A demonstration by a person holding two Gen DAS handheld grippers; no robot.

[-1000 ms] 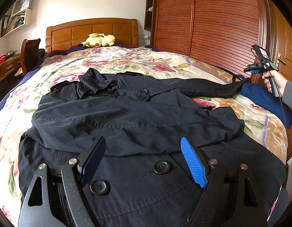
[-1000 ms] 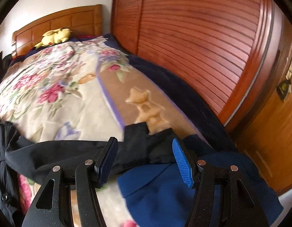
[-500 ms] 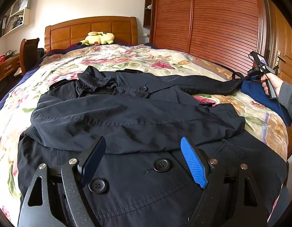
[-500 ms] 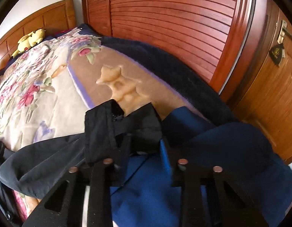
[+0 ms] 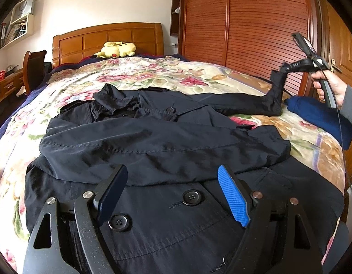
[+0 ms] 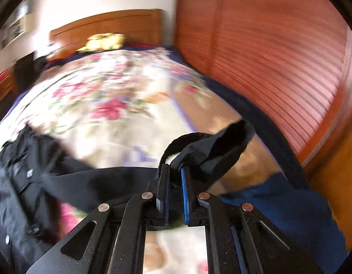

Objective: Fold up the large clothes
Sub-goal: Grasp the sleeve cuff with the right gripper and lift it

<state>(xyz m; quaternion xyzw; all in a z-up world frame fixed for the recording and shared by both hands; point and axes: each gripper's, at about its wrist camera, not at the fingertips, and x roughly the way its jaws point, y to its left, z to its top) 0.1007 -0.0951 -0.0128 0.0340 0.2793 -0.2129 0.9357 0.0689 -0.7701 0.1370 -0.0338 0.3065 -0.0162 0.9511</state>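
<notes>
Across the flowered bed our dark coat lies collar toward the headboard; our right claw pinches its outstretched sleeve cuff, our left claw gapes wide, empty.

A black coat with black buttons is laid on a cream bedspread patterned with pink and red flowers. A navy garment is seen at the bed's edge, a yellow plush toy by the orange-brown headboard. Reddish-brown slats mark the wardrobe. Blue pads are fitted on black fingers.
</notes>
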